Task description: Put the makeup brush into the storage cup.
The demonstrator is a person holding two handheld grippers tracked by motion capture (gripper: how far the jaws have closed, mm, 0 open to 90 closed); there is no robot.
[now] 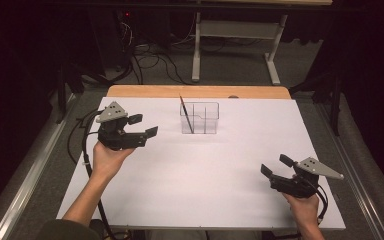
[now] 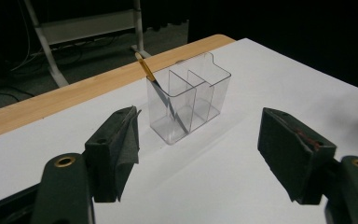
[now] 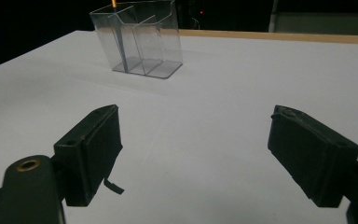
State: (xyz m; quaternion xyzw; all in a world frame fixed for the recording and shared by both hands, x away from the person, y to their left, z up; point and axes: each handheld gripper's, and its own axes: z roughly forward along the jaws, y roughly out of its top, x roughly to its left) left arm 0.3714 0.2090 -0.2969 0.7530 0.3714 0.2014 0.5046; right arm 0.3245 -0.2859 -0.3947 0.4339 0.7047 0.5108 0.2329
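Observation:
A clear plastic organizer (image 1: 200, 118) with three compartments stands on the white table top (image 1: 205, 165), toward the back. A thin dark pencil-like stick (image 1: 186, 114) leans in its left compartment; the same stick (image 2: 163, 93) has a gold band near its top. My left gripper (image 1: 144, 126) is open, held left of the organizer (image 2: 189, 105), with nothing between its jaws. My right gripper (image 1: 276, 165) is open near the front right, well short of the organizer (image 3: 140, 39), with nothing in it.
A wooden strip (image 1: 197, 91) borders the table's far edge. Beyond it stand a metal desk frame (image 1: 235, 45) and floor cables (image 1: 150, 60). Dark curtains flank both sides. Each gripper trails a black cable off the table.

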